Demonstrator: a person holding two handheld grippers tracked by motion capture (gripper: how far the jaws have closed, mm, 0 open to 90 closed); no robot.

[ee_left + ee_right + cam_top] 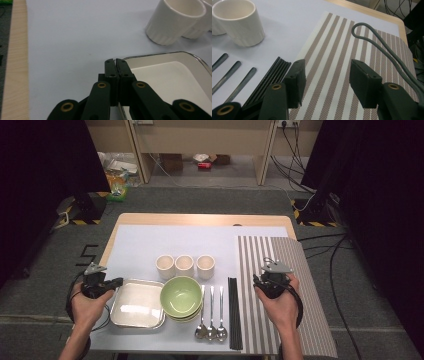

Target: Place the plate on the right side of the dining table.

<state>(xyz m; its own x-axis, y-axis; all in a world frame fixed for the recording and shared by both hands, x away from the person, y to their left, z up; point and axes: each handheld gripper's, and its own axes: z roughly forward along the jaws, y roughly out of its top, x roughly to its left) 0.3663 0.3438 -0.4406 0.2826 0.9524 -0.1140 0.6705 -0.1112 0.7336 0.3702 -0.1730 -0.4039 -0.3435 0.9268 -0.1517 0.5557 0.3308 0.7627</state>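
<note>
The left gripper (pixel 115 62), jaws pressed together on nothing, hovers at the near left corner of the square tray (pixel 175 82). The right gripper (pixel 325 82), jaws apart, hangs over the striped placemat (pixel 337 50), right of the black chopsticks (pixel 272 75).

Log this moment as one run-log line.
left hand-held gripper: shut, empty, at tray corner | right hand-held gripper: open, empty, above striped placemat | tableware: untouched

We see a brown-and-white striped mat (pixel 332 62) under the open jaws (black chopsticks (pixel 270 77) left), cream cups (pixel 184 265), green bowl (pixel 181 296).
</note>
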